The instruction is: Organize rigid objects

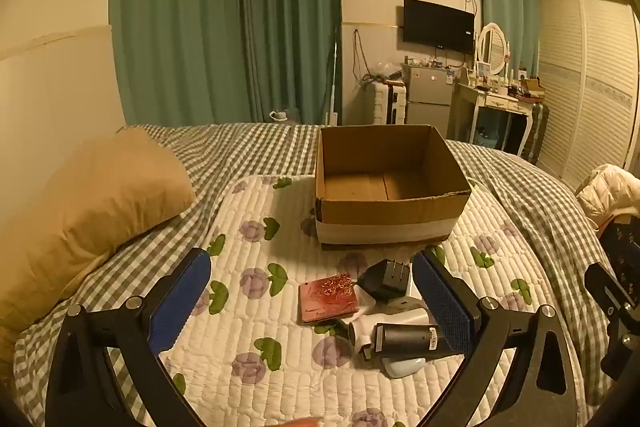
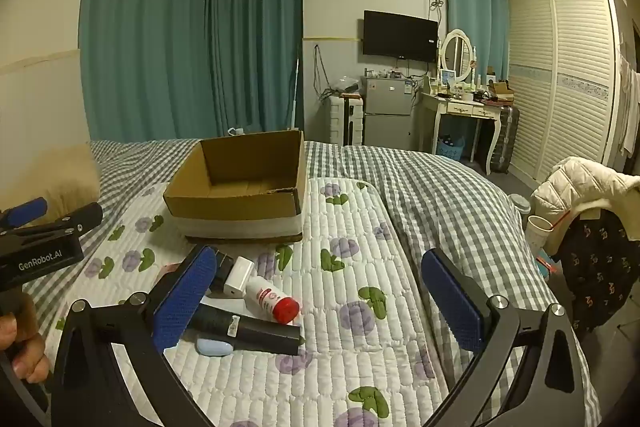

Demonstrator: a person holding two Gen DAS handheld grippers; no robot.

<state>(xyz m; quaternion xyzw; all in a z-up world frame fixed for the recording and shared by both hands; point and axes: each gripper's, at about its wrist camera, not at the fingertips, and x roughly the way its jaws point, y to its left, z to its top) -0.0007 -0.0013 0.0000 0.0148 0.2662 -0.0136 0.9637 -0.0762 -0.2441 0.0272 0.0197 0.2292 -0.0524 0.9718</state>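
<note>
So both grippers are hanging over the bed with their blue-padded fingers spread wide and nothing between them. The left gripper (image 1: 310,297) sits above the flowered quilted mat (image 1: 256,307), and the right gripper (image 2: 314,297) is just to its side, over the same mat.

The cardboard box (image 1: 390,211) sits open-topped at the far end of the mat, and its inside looks bare from both views. The pile of small stuff is just in front of it, on the mat: a reddish-pink wallet (image 1: 329,297) lying flat, a black plug adapter (image 1: 386,277) touching a white charger block (image 2: 239,276), a white bottle with a red cap (image 2: 272,300) on its side, a long black cylinder (image 2: 248,327) (could be a flashlight or a trimmer, can't tell) lying across, and a pale blue oval thing (image 2: 214,347) tucked against it.

In the right wrist view, the left finger pad (image 2: 185,297) covers part of the pile, so a few pieces are half hidden. A tan pillow (image 1: 100,211) lies left of the mat on the checked bedspread (image 1: 248,147).
</note>
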